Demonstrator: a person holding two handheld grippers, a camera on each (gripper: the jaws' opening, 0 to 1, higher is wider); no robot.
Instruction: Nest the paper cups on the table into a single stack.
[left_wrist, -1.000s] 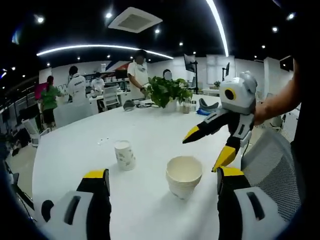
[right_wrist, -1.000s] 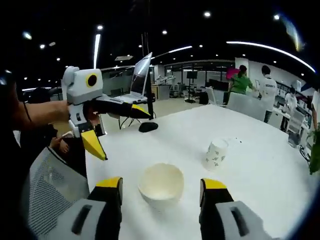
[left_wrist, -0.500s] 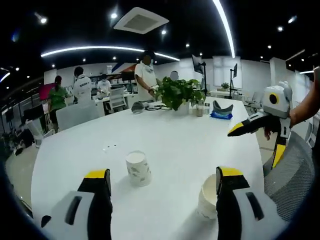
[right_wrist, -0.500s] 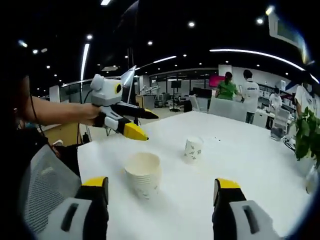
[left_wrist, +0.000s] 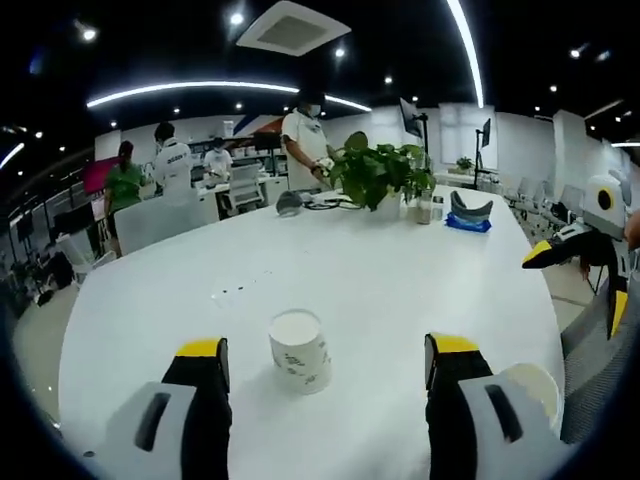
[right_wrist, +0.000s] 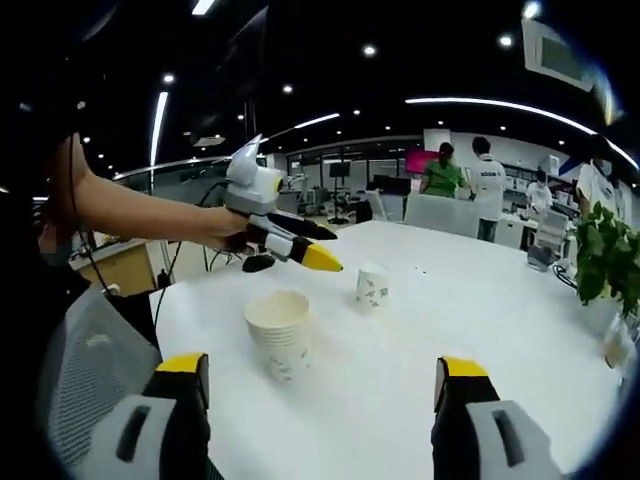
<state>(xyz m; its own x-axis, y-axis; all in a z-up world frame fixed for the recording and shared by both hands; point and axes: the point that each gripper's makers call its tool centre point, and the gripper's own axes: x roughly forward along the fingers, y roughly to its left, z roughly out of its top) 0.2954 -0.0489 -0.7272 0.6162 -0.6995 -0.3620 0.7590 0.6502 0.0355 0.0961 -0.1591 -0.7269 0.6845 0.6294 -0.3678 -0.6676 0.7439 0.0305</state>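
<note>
Left gripper view, left to right. Left gripper (left_wrist: 318, 362): jaws spread wide, nothing between them, aimed across the white table (left_wrist: 400, 270). Single cup (left_wrist: 299, 350) stands upright between the two jaw tips, a little ahead of them and closer to the left one, mouth up, printed pattern on its wall. Stack (left_wrist: 535, 385) sits at the right, partly hidden behind the right jaw; only the rim and part of the wall show. Far right edge: the right gripper (left_wrist: 580, 275), held off the table, jaws parted and empty.

Right gripper view, left to right. Left gripper (right_wrist: 325, 262) reaches in from the left on the person's arm, its yellow tip just beside the single cup (right_wrist: 372, 288); touching or not, cannot tell. Stack (right_wrist: 279, 330) stands upright nearer the camera, left of centre, well apart from the right gripper (right_wrist: 318, 385), whose jaws are spread wide and empty.

Handling (judgement): paper cup, so light, thin-walled, easily crushed or tipped. The rolled rim is the stiffest part; best hold is across the upper wall just under the rim, light squeeze. The smooth taper may slip if pinched low. The stack is heavier and steadier, but could slide on the slick table when a cup is pressed in.
</note>
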